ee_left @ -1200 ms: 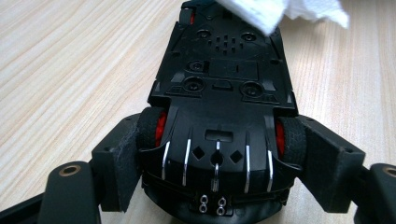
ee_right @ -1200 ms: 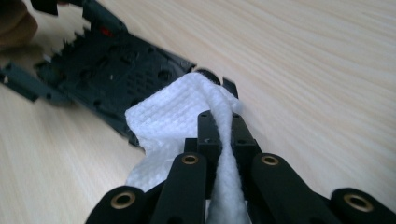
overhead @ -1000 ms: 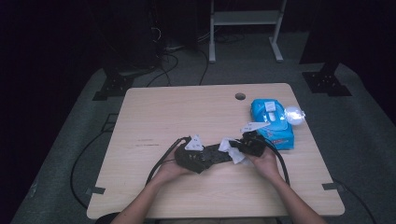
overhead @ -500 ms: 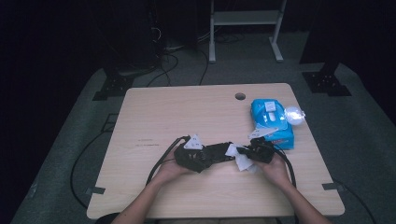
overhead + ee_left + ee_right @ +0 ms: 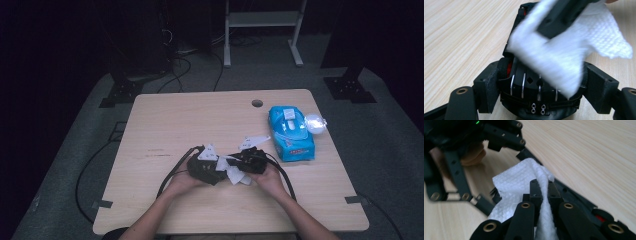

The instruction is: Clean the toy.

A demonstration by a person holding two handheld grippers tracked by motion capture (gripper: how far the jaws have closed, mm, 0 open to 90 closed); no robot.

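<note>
Dark room, pale wooden surface (image 5: 165, 125): left gripper (image 5: 539, 82) fingers clamped on a rigid black red-accented device (image 5: 529, 82) at front centre, right gripper (image 5: 541, 192) fingers pinched on a soft, light white textured wipe (image 5: 516, 180) draped over it, best held at a bunched fold.

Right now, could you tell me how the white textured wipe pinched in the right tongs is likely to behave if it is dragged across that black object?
The white textured wipe will probably stay floppy: it folds and droops around the shut right tongs. It looks light, so it should follow them easily. Its woven surface may catch on the black object held in the left tongs.
</note>
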